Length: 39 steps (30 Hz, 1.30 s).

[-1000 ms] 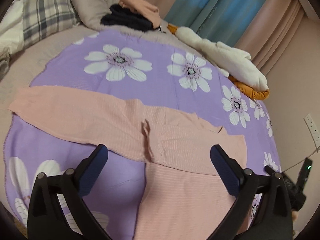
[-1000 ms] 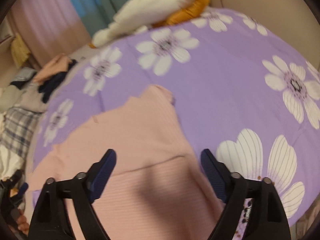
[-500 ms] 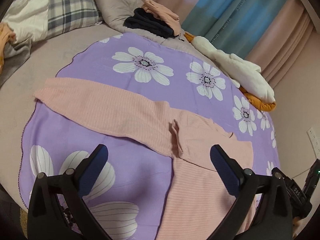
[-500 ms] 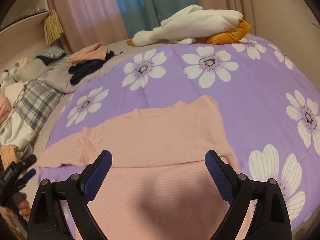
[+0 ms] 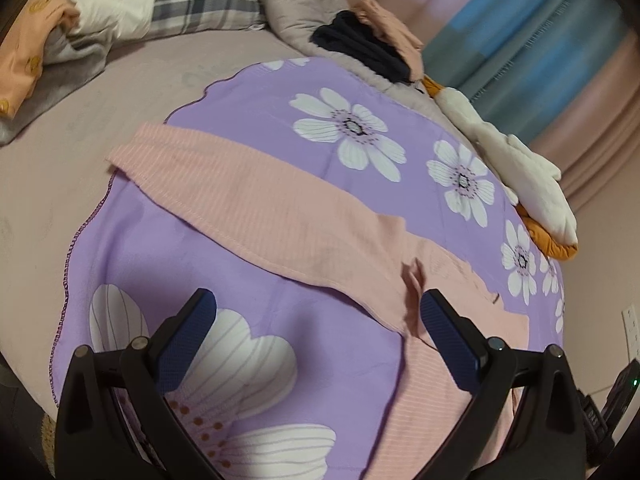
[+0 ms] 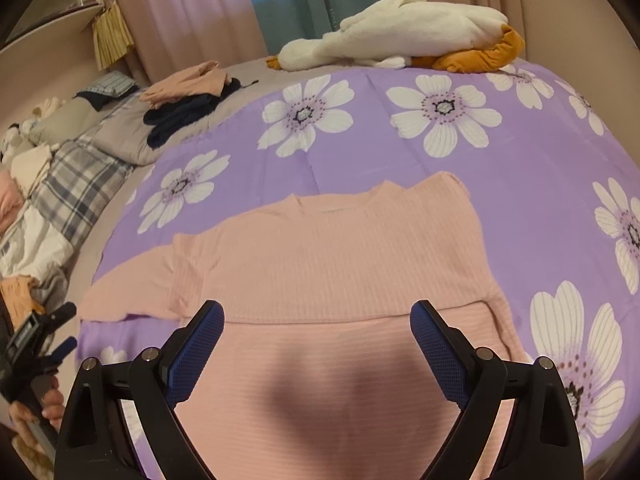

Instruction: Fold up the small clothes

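Note:
A pink ribbed long-sleeved top lies flat on the purple flowered sheet. One sleeve is folded across its body; the other sleeve stretches out to the left, its cuff at the sheet's edge. My left gripper hovers open above the sheet beside that sleeve's armpit, with nothing between its fingers. My right gripper is open above the top's lower body, empty too. The left gripper, held in a hand, shows at the left edge of the right wrist view.
A white and orange plush lies at the far side of the bed. Folded pink and dark clothes rest on a grey pillow. A plaid blanket and other bedding lie to the left. Curtains hang behind.
My left gripper has swung left, away from the top's body and toward the outstretched sleeve. My right gripper has pulled back and levelled over the body. Both stayed open.

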Each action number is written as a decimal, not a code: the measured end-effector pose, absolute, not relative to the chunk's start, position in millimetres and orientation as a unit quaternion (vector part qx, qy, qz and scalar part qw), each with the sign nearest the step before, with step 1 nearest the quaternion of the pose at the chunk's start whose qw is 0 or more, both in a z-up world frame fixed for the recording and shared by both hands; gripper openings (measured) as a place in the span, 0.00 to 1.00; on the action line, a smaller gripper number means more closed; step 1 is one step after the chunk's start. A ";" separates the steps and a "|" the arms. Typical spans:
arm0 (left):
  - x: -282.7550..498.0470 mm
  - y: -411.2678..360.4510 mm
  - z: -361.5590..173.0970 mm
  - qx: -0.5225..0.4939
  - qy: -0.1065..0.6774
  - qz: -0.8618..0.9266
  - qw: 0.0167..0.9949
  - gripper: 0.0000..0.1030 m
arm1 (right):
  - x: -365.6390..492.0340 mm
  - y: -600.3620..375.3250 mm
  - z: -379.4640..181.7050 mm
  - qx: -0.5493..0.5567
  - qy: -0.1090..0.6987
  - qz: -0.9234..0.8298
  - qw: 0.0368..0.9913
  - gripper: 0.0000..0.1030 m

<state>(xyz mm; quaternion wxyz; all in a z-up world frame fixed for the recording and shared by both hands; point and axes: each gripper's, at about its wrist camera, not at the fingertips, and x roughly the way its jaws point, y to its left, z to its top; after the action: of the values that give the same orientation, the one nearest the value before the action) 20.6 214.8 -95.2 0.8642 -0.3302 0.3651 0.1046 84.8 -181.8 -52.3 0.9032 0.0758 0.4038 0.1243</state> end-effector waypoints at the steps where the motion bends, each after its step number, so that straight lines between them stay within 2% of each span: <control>1: 21.5 217.3 -97.2 -0.333 0.366 0.108 0.862 0.99 | 85.7 -181.0 -53.4 0.075 0.406 0.124 0.902 0.91; 7: 29.1 245.3 -119.3 -0.362 0.372 0.139 0.843 0.98 | 90.2 -180.0 -61.1 0.078 0.421 0.121 0.895 0.91; 12: 31.9 281.3 -144.1 -0.416 0.365 0.172 0.815 0.85 | 93.0 -180.8 -65.8 0.079 0.428 0.118 0.892 0.91; 20: 49.7 313.3 -155.6 -0.471 0.329 0.165 0.802 0.80 | 101.4 -184.0 -74.3 0.085 0.442 0.111 0.886 0.91; 22: 54.1 317.2 -155.7 -0.469 0.326 0.174 0.802 0.74 | 103.1 -183.9 -76.4 0.088 0.445 0.112 0.884 0.91; 25: 59.5 323.0 -157.5 -0.466 0.322 0.191 0.802 0.58 | 104.7 -184.0 -78.4 0.087 0.448 0.115 0.882 0.91; 27: 61.5 326.2 -161.2 -0.467 0.318 0.203 0.799 0.36 | 106.2 -184.5 -79.7 0.087 0.451 0.113 0.881 0.91; 28: 61.9 327.3 -163.0 -0.469 0.317 0.208 0.798 0.28 | 106.6 -185.1 -80.2 0.089 0.451 0.113 0.881 0.91; 29: 62.5 328.0 -165.4 -0.471 0.317 0.214 0.795 0.12 | 106.7 -185.5 -80.5 0.090 0.451 0.113 0.881 0.91; 30: 63.3 327.4 -166.7 -0.468 0.323 0.216 0.794 0.06 | 106.7 -186.1 -80.7 0.092 0.451 0.114 0.880 0.91; 35: 63.3 319.9 -152.3 -0.477 0.308 0.195 0.800 0.01 | 108.4 -188.4 -82.7 0.095 0.452 0.112 0.880 0.91; 39: 75.1 301.1 -123.4 -0.442 0.300 0.179 0.826 0.01 | 107.6 -189.3 -81.4 0.098 0.451 0.115 0.880 0.91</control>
<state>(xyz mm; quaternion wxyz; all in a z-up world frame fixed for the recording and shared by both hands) 75.1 301.1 -123.4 0.8260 -0.4421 0.3002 0.1793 107.6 -189.3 -81.4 0.8799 0.0976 0.4505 0.1150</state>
